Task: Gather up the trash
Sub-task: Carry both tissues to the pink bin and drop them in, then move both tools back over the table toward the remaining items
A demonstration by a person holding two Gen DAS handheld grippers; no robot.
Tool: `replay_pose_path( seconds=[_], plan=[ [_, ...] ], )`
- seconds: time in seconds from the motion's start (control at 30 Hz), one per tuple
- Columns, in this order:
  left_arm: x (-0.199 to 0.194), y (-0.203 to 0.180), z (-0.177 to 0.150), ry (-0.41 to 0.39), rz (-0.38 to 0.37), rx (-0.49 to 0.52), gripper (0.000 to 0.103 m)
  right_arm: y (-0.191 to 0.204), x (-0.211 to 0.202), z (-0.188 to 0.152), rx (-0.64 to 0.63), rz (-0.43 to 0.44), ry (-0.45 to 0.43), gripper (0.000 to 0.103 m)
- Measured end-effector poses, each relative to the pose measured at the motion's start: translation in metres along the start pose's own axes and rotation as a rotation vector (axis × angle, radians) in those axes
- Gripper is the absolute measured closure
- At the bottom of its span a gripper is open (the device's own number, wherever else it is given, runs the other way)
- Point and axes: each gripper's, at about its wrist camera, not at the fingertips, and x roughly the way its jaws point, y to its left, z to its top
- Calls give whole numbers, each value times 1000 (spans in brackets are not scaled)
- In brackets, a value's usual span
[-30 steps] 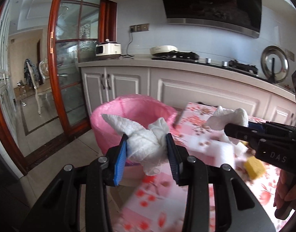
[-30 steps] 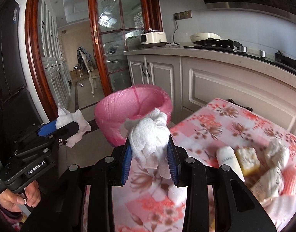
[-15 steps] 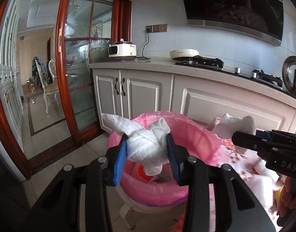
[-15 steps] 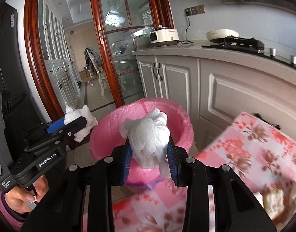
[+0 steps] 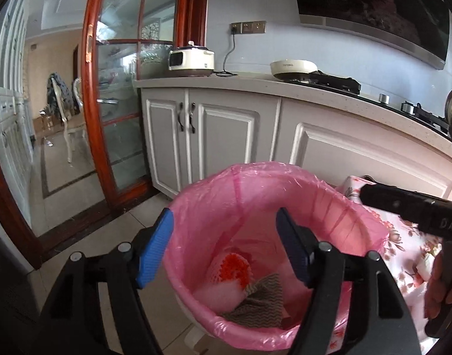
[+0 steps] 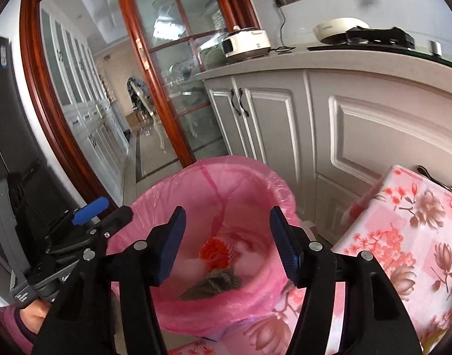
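- Left gripper (image 5: pixel 224 244) hangs over the pink-lined bin (image 5: pixel 285 189); its fingers have just been opening, stand wide, nothing between them.
- Right gripper (image 6: pixel 226 242) likewise: fingers just spread, empty.
- Trash (image 6: pixel 214 250) lies at the bin's bottom, toward 6 o'clock of its rim.
- Floral-clothed counter (image 6: pixel 418 236) sits at the bin's 3 o'clock.

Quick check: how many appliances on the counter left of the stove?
2: a white rice cooker near the glass door, and a cream electric pan beside the stove. Others may be out of frame.
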Motion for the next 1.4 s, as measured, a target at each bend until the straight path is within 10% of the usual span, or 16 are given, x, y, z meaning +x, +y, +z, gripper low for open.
replay_pose_path(
  seconds=[0.37,1.4],
  plan=[
    [-69,-25,-12,-22,40,-28,7,16,-77,-30,-40,-61,-35,44],
    [-227,-217,-122,20,-341,180,6,-36,-338,-208,86,-484,-107,32]
  ],
)
